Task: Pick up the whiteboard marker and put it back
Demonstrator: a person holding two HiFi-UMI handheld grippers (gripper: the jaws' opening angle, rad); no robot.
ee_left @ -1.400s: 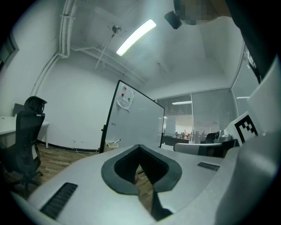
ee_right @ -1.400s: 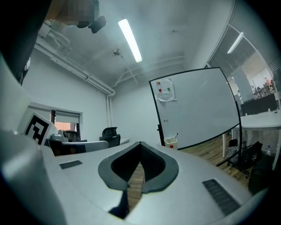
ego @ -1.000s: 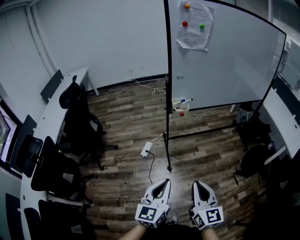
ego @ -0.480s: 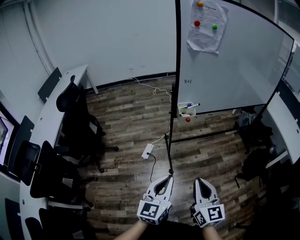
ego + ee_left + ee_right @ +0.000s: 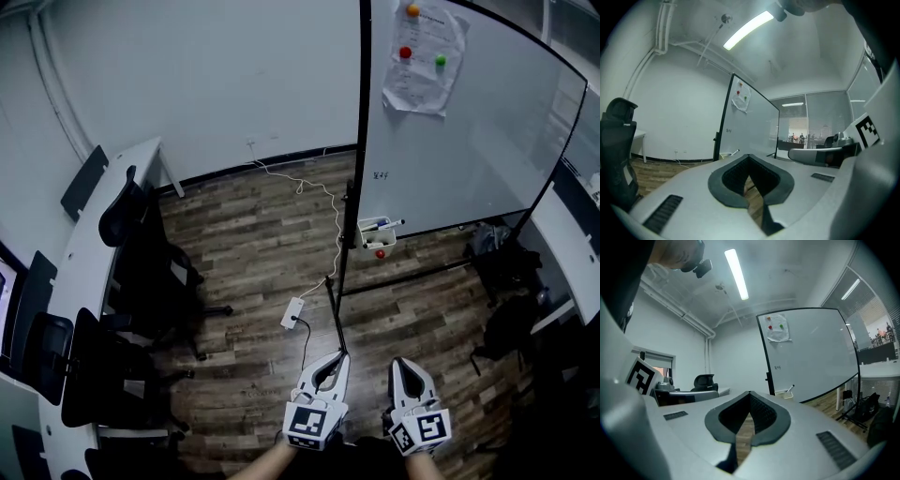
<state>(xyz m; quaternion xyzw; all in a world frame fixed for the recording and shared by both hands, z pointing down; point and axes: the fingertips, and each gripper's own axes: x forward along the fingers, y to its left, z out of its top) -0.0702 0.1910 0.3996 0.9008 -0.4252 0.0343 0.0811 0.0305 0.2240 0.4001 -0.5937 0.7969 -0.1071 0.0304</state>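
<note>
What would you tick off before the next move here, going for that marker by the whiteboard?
1. Whiteboard marker located: ok, in the tray at the whiteboard.
2. Claws empty: ok, left claw and right claw hold nothing.
3. Jaws open: not ok, both shut.
4. Marker in reach: not ok, far ahead.
5. Walkway: not ok, power strip and cable on the floor.
6. Marker capped: cannot tell.

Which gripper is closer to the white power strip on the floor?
Left. The left gripper is just below-right of the power strip; the right gripper is farther right.
</note>
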